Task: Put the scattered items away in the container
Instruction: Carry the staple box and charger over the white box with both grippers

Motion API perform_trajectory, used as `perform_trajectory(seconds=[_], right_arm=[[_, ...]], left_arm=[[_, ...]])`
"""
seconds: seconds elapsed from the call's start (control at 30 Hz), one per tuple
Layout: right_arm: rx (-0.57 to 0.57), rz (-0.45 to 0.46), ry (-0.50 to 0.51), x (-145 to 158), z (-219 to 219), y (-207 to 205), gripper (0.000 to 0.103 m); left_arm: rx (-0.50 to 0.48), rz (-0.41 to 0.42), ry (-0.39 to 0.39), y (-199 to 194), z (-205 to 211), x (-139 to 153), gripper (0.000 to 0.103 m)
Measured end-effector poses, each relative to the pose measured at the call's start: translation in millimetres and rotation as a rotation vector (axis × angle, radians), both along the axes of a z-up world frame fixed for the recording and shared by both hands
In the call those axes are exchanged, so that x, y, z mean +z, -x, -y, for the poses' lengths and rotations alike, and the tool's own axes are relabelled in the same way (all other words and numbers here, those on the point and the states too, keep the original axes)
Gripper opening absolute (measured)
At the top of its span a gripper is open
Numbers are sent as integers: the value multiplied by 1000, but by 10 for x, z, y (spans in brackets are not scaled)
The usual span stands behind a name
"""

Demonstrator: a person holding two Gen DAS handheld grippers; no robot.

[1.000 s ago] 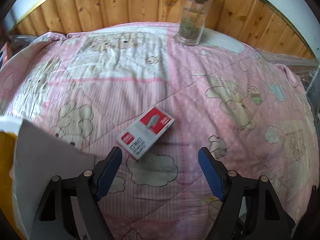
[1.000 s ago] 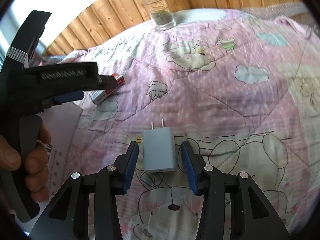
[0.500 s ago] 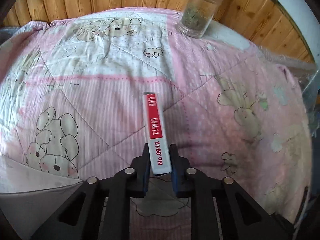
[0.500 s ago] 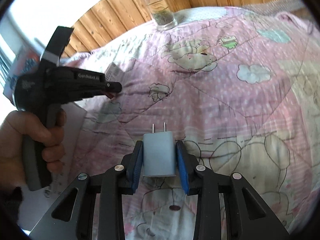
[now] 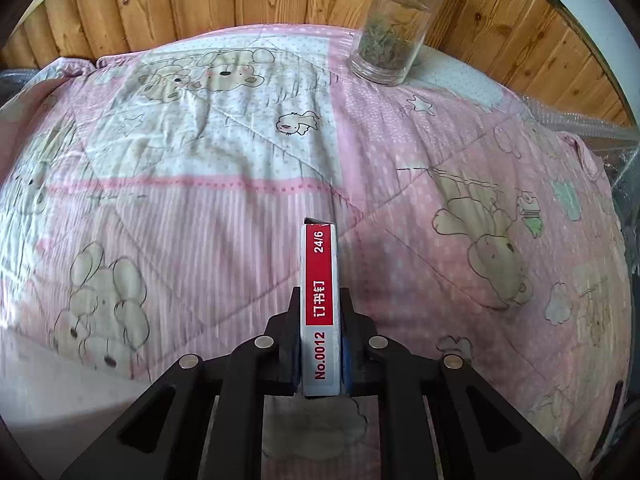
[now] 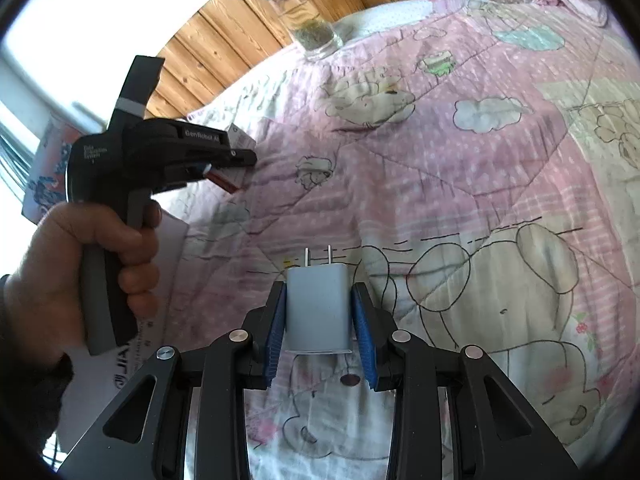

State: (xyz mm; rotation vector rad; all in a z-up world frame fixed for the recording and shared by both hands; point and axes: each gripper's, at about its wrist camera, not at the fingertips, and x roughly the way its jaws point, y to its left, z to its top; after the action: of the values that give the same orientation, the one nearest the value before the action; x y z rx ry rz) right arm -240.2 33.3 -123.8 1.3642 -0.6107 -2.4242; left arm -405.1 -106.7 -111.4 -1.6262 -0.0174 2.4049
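Both claws are loaded — my left gripper (image 5: 320, 356) is pinched tight on the staple box (image 5: 319, 300), its pads flat against the two broad faces, and the box stands on edge with its long axis running straight out ahead of the fingers, red spine up. My right gripper (image 6: 319, 320) is closed on the grey plug adapter (image 6: 318, 308), blue pads against its sides, prongs pointing away toward the far side of the pink quilt (image 5: 200, 200). Whether either item is fully clear of the fabric I can't tell from here.

What matters now is where the container lies. In the right wrist view a pale box-like thing (image 6: 132, 360) with printed lettering sits near-left, right beside my left hand (image 6: 100, 252) — I take that for the container, though only one wall shows. So it lies left of both claws, and the left one is clearly nearer. I judge the staple box should swing left first, long axis kept level to drop in cleanly — the adapter follows across.

The glass jar (image 5: 390, 28) stands far back by the wooden wall, well apart from all this.
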Motion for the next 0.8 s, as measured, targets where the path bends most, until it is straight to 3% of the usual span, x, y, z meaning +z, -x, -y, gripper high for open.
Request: perform_trajectory(seconds=[0.33, 0.8], right_arm=[[-7, -5, -20, 178, 3, -270, 33], [-5, -24, -111, 405, 151, -1039, 34]], left_arm=[[-64, -58, -15, -653, -109, 527, 15], [-165, -151, -90, -1870, -130, 1143, 15]])
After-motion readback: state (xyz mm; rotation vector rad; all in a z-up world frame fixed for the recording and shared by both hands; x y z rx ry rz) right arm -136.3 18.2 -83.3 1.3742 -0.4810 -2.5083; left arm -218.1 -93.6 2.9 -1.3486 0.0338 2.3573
